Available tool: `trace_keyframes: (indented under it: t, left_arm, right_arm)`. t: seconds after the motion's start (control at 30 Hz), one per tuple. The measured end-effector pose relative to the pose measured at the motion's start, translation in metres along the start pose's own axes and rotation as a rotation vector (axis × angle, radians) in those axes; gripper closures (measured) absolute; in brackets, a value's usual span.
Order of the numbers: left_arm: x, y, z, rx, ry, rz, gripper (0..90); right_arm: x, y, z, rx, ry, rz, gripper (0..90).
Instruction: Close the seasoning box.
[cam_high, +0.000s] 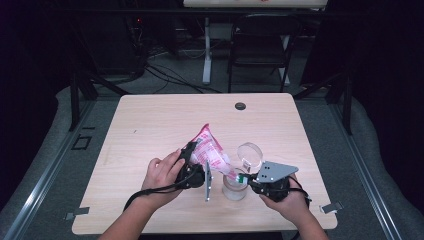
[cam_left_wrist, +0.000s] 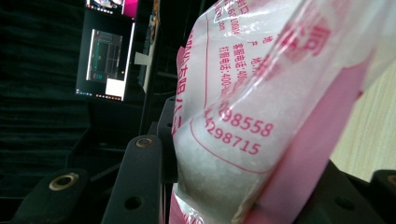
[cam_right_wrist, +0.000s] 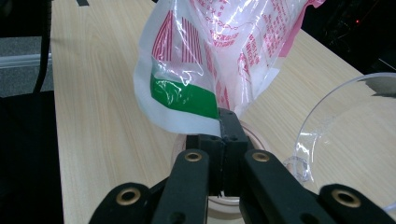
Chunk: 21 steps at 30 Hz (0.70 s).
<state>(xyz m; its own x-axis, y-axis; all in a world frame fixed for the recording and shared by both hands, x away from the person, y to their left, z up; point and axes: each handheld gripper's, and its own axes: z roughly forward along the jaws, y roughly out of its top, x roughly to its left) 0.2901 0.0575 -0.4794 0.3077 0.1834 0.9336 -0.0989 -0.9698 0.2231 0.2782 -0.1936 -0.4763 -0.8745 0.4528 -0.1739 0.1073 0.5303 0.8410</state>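
A: Start with the desk (cam_high: 150, 120). What did you have on it?

B: Bare wood mostly. Your bag (cam_high: 210, 150) hung tilted over the front right part, its low corner aimed into the jar (cam_high: 234, 187) that stood between your hands. The clear lid (cam_high: 250, 152) lay just behind the jar.

A: And the bag itself, how did it look to handle?

B: Soft, thin film, pink and red print, with white grains inside that sagged toward the low end. I'd judge it fairly light but floppy, and slick enough to slide out of a shallow pinch. The load would shift as you tipped it.

A: Where did you hold it?

B: Your left hand-held gripper (cam_high: 192, 162) was clamped across the bag's body; in the left gripper view the film (cam_left_wrist: 243, 121) bulged between the jaws. Your right hand-held gripper (cam_right_wrist: 227, 128) was pinched tight on the bottom corner, by the green patch (cam_right_wrist: 184, 98), right above the jar mouth.

A: Good holds?

B: I'd say so: the flat sealed edges give the jaws something firm. Squeezing the full belly would just push grains aside.
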Motion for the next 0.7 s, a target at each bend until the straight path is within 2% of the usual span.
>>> trace_keyframes:
  t: [0.7]
  left_arm:
    - [0.0023,0.0025,-0.0002,-0.011,0.008,0.002,64.2]
  right_arm:
    - [-0.0012,-0.0009,-0.0007,0.0,-0.002,0.003,90.0]
